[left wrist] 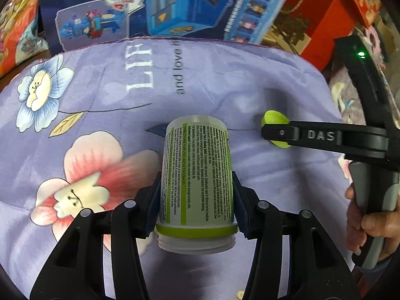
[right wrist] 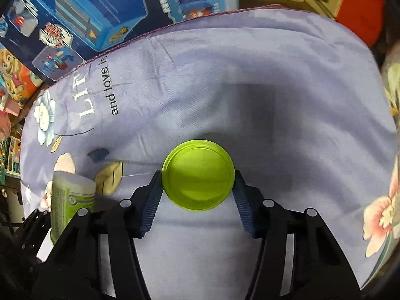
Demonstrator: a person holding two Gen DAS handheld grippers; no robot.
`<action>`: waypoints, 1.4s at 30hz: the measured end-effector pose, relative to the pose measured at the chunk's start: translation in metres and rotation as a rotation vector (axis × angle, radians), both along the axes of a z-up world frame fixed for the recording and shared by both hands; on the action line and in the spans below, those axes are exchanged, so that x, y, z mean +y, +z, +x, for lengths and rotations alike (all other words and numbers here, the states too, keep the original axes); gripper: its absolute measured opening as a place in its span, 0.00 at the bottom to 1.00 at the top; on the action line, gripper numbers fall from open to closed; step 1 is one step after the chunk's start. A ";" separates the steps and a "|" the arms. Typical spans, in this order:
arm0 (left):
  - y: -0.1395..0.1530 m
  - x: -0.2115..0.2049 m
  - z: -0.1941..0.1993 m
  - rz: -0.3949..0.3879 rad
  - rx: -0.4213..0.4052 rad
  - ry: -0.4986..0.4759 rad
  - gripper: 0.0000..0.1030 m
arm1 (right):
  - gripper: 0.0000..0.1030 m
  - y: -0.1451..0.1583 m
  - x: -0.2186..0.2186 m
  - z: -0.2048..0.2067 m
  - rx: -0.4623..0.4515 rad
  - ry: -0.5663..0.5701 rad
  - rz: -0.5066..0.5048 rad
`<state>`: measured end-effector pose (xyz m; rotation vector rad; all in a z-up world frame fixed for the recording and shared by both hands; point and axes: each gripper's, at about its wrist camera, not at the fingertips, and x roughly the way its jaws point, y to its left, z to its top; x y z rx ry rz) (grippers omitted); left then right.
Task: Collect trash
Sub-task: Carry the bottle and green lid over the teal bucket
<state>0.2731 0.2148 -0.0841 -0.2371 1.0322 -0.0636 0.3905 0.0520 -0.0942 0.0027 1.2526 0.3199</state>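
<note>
My left gripper (left wrist: 196, 192) is shut on a white pill bottle (left wrist: 197, 175) with a green printed label; its capless threaded neck points back toward the camera. The bottle is held over the purple flowered bedspread (left wrist: 100, 115). My right gripper (right wrist: 197, 187) has its blue pads against both sides of the bottle's lime-green cap (right wrist: 198, 175), which is flat side up just above the cloth. From the left wrist view that right gripper (left wrist: 273, 131) comes in from the right with the cap (left wrist: 273, 118) at its tip. The bottle (right wrist: 72, 200) shows at the lower left of the right wrist view.
Blue toy boxes (left wrist: 175, 7) and a red box (left wrist: 317, 25) stand along the far edge of the bedspread. A hand (left wrist: 367, 222) holds the right gripper's handle at the right edge. More flowered cloth (right wrist: 385, 212) lies to the right.
</note>
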 end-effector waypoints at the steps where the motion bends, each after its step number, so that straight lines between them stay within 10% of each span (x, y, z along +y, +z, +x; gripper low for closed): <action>1: 0.002 -0.006 -0.002 0.002 -0.002 -0.009 0.50 | 0.52 0.004 -0.010 -0.006 -0.002 -0.008 0.007; 42: 0.026 -0.394 -0.125 0.126 -0.007 -0.617 0.50 | 0.52 0.025 -0.427 -0.279 -0.120 -0.540 0.275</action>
